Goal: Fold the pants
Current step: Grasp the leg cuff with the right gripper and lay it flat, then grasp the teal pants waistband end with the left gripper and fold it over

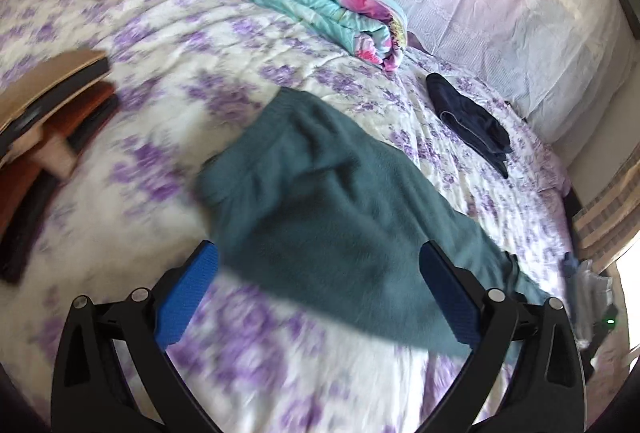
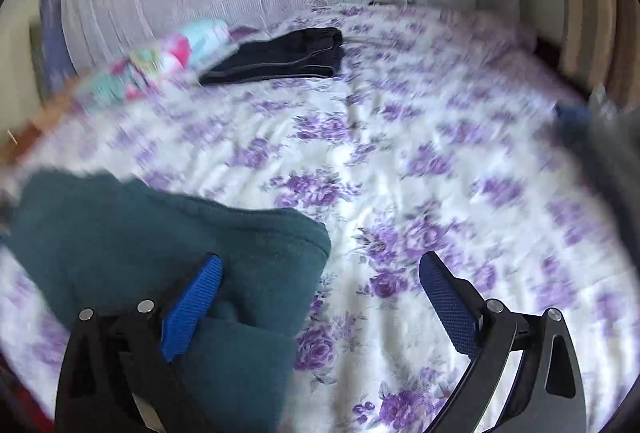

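Two grippers, both with fingers spread and pinching nothing. Teal pants (image 1: 320, 201) lie partly folded on the bed (image 1: 160, 193), under the left gripper (image 1: 318, 293); right gripper (image 2: 320, 307) sits off their right edge, probably released to regrasp. Dark garment (image 2: 280, 55) lies far, set aside.

In the left wrist view the green pants (image 1: 320, 201) are smeared by motion, their near edge soft, and their far right end runs behind the left gripper (image 1: 320, 293)'s right finger, so how that end lies cannot be told. The stack of brown and black things (image 1: 48, 121) at the left edge is cut off and too blurred to identify. In the right wrist view the pants (image 2: 152, 253) run off the lower left edge, the flowered quilt (image 2: 160, 65) is a blur, and a grey-blue shape (image 2: 600, 137) at the right edge cannot be made out.
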`<action>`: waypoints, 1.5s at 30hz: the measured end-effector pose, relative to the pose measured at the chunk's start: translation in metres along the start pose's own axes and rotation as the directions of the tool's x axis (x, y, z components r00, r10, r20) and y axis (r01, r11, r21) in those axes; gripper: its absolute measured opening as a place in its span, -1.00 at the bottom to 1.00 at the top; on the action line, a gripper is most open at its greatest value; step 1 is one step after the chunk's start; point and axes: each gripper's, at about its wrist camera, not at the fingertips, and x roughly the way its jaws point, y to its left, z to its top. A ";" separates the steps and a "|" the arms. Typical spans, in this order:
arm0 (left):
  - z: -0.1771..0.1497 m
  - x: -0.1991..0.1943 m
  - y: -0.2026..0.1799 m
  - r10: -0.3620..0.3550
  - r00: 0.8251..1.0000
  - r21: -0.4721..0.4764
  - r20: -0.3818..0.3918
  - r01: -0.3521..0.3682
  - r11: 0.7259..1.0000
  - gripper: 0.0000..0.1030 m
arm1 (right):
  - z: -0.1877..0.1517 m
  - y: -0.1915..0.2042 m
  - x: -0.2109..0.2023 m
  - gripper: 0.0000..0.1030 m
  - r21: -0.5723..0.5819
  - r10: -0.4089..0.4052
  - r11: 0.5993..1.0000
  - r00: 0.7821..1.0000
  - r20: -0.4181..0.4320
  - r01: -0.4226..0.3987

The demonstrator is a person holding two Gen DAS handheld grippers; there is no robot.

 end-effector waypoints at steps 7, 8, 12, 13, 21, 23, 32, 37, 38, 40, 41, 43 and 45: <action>0.016 0.012 0.011 0.011 0.998 -0.066 -0.059 -0.014 0.998 0.91 | 0.006 -0.084 0.023 0.93 0.217 0.025 0.976 0.997 -0.074 -0.009; 0.018 0.022 0.006 0.038 0.997 -0.047 -0.068 -0.042 0.998 0.91 | 0.005 -0.086 0.024 0.93 0.223 0.032 0.975 0.996 -0.080 -0.013; 0.021 0.051 -0.024 0.222 0.974 0.126 -0.047 -0.214 0.969 0.91 | -0.003 -0.070 0.029 0.93 0.152 -0.034 0.987 0.993 -0.113 0.051; 0.022 0.055 -0.030 0.240 0.969 0.155 -0.054 -0.229 0.961 0.91 | -0.004 -0.071 0.029 0.93 0.154 -0.031 0.987 0.993 -0.113 0.049; 0.030 0.036 0.006 -0.023 0.999 -0.048 -0.042 0.021 0.999 0.77 | -0.006 -0.099 0.017 0.93 0.306 0.128 0.945 0.992 -0.013 -0.118; 0.029 0.034 0.011 -0.025 0.999 -0.069 -0.040 0.022 0.997 0.51 | -0.005 -0.098 0.018 0.93 0.302 0.123 0.947 0.992 -0.016 -0.112; 0.028 0.035 0.023 -0.089 0.993 -0.144 -0.071 0.078 0.986 -0.77 | -0.005 -0.096 0.019 0.93 0.289 0.107 0.953 0.994 -0.028 -0.095; 0.025 0.015 -0.004 -0.005 1.000 -0.016 0.013 0.005 1.000 -0.86 | -0.003 -0.071 0.023 0.93 0.172 0.064 0.984 0.995 -0.072 -0.051; 0.025 0.009 -0.015 0.001 0.999 0.025 0.035 -0.002 1.000 -0.86 | -0.003 -0.062 0.021 0.93 0.131 0.153 0.981 0.987 -0.056 -0.145; 0.023 -0.003 -0.038 0.005 0.997 0.106 0.075 -0.013 0.994 -0.86 | -0.005 -0.050 0.014 0.93 0.079 0.293 0.954 0.956 -0.027 -0.290; 0.022 -0.008 -0.047 0.002 0.996 0.137 0.089 -0.014 0.990 -0.86 | -0.005 -0.045 0.008 0.93 0.049 0.323 0.945 0.946 -0.010 -0.322; 0.019 -0.017 -0.065 -0.006 0.993 0.194 0.116 -0.017 0.981 -0.86 | -0.007 -0.037 0.003 0.93 0.013 0.367 0.930 0.930 -0.007 -0.366; 0.016 -0.028 -0.082 -0.023 0.990 0.238 0.140 -0.011 0.971 -0.86 | -0.014 -0.024 0.009 0.93 -0.027 0.337 0.940 0.939 -0.062 -0.340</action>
